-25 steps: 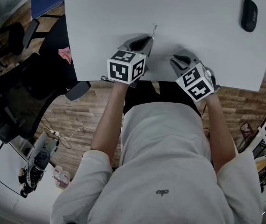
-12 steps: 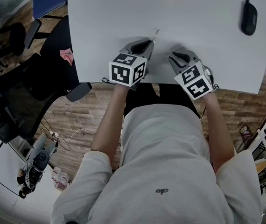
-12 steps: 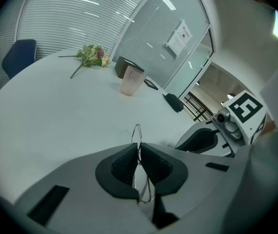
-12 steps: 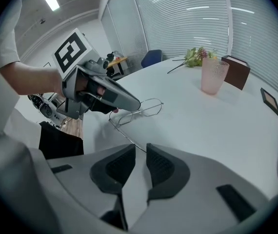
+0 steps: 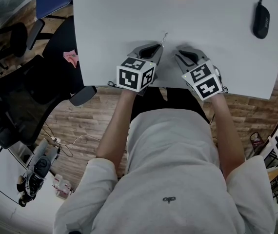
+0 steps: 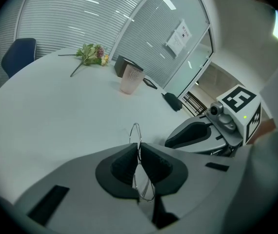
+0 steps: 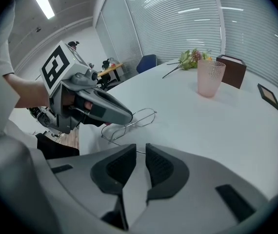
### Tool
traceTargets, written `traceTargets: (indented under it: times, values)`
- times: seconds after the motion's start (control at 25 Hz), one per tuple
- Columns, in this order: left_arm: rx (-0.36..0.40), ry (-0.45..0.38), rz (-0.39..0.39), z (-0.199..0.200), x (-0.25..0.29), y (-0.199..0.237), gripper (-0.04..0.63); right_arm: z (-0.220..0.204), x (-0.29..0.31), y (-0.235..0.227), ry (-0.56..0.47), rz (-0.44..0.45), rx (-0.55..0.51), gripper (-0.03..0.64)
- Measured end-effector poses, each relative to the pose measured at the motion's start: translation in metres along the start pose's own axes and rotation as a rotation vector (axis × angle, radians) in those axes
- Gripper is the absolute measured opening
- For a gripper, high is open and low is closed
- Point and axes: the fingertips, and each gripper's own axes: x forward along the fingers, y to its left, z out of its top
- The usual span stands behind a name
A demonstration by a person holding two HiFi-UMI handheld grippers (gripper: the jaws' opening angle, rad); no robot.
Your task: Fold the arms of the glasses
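Desk (image 5: 105,23): white, plain top, bare over most of its near part.
Pink cup (image 7: 210,78): upright, at the far middle.
Brown box (image 7: 231,70): just beside the cup, behind it.
Flowers (image 7: 190,57): one sprig lying flat, beyond the cup.
Black case (image 5: 261,17): lying on the right, well apart from the cup.
Flat dark thing (image 7: 268,96): near the box, possibly a small frame.

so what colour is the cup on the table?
Pale translucent pink, with a ribbed texture; the cup shows best in the right gripper view.
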Motion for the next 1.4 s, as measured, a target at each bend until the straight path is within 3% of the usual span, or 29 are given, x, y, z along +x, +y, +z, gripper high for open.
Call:
traceTargets:
  times: [1.4]
  values:
    - [-0.018, 0.001, -0.007, 0.001, 0.0, 0.005, 0.032, 0.041, 0.027, -0.008, -0.115, 0.045, 0.122, 0.057]
